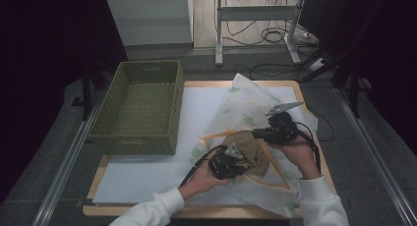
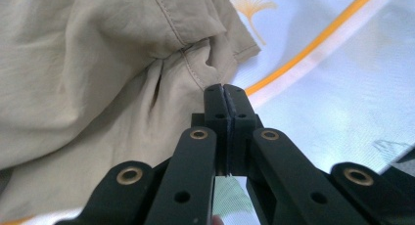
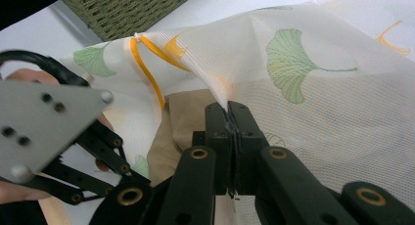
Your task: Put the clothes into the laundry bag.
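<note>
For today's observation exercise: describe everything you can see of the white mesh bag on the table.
The mesh bag is white, see-through netting printed with green and yellow fan-shaped leaves, edged with orange trim. It lies crumpled on the table's right side, mouth held open around a beige garment partly inside. The right hand-held gripper is shut on its upper layer, lifting it; the left hand-held gripper is shut beside the garment.

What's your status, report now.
Left gripper shut on beige garment. Right gripper shut on mesh laundry bag, holding its mouth up. Green basket stands clear.

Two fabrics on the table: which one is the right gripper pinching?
The right gripper is shut on the white mesh bag, the sheer one with green leaf prints and orange trim, not the plain beige garment inside it.
</note>
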`<state>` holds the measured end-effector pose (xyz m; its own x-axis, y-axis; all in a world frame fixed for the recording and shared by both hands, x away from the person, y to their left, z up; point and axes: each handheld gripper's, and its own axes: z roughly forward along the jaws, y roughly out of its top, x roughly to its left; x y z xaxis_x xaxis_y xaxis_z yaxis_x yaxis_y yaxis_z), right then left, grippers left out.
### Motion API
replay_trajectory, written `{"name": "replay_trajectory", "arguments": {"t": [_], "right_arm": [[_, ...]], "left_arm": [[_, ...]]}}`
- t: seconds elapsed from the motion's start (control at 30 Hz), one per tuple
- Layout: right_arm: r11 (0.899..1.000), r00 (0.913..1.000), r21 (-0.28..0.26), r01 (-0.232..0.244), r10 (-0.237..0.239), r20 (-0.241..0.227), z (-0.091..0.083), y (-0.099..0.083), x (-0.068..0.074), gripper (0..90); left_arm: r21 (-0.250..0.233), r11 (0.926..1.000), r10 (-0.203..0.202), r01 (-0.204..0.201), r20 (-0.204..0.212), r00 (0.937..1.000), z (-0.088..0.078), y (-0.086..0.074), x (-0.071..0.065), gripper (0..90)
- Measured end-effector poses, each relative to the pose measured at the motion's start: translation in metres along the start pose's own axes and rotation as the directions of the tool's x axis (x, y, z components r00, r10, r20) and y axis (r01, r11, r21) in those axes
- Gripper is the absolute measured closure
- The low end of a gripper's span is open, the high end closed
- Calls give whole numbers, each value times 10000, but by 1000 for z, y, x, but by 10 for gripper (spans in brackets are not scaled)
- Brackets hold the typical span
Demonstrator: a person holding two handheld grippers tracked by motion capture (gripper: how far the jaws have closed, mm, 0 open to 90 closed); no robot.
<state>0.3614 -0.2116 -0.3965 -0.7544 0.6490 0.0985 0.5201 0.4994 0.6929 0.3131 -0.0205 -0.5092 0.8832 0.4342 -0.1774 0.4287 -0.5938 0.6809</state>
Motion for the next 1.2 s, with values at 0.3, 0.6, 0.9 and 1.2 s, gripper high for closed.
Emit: {"name": "replay_trajectory", "arguments": {"t": [0.3,0.6,0.9,1.2], "right_arm": [[10000,10000,-8,-3,3,-16,0,-1,0,869],[10000,10000,-52,12,-12,-2,-2,0,0,869],[10000,10000,-9,33,-33,-1,-1,0,1,869],[10000,10000,-74,43,-44,-44,-2,0,1,869]], "left_arm": [[380,9989,284,-265,-510,9983,25,9,1,899],[122,9999,42,-34,-632,9980,33,14,7,899],[-65,9999,-144,140,-781,9968,36,18,12,899],[-284,9994,149,-197,-1586,9872,42,26,21,899]]}}
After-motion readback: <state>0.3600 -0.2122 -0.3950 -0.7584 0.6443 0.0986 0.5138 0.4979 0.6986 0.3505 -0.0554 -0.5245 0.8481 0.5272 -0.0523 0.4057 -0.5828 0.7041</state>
